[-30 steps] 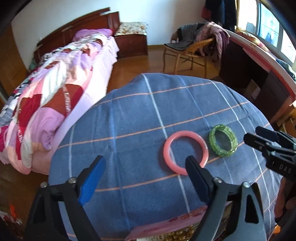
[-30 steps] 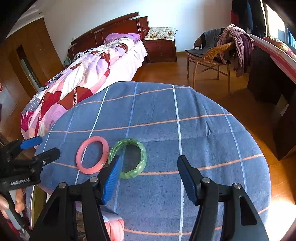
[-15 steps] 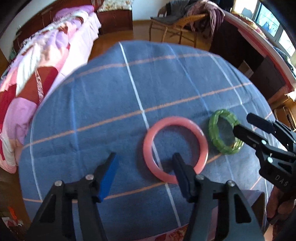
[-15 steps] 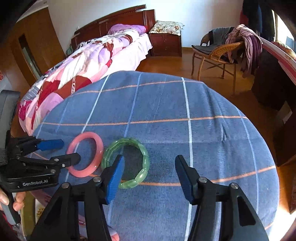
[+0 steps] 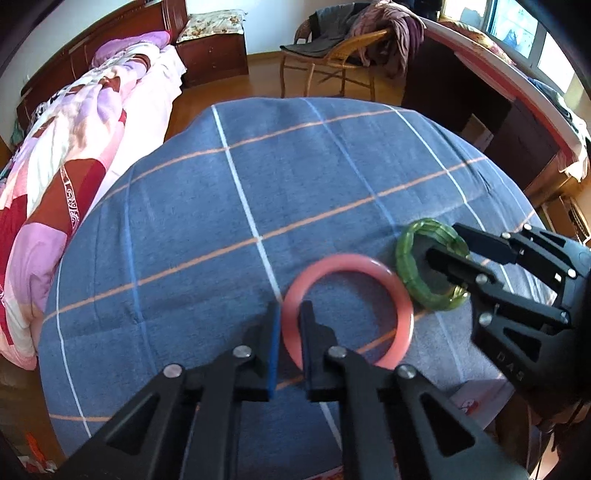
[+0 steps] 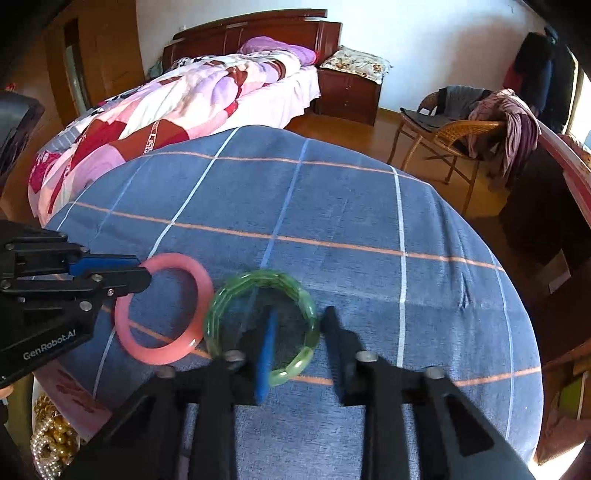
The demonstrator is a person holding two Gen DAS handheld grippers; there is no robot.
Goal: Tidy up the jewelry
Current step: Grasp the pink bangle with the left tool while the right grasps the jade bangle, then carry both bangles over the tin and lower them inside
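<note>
both claws are clamping rims, left claw (image 5: pixel 289 322) pinching the smooth pink ring bangle (image 5: pixel 347 310), right claw (image 6: pixel 297 332) closing astride the green beaded bracelet (image 6: pixel 260 325), readying lifts off the blue checked tabletop (image 5: pixel 229 206).

My round table (image 5: pixel 192 229) wore a blue checked cloth. Beyond stood a quilted bed (image 6: pixel 192 99), a wooden nightstand (image 6: pixel 349 96), a wicker chair (image 5: pixel 332 55) and sunlit windows (image 5: pixel 524 26).

My left hand-held gripper (image 5: pixel 290 314) is matte black, with silver screws and one blue finger pad (image 5: pixel 272 343); its side reads "GenRobot.AI" in white. My right hand-held gripper (image 6: pixel 297 332) matches, embossed "DAS".
</note>
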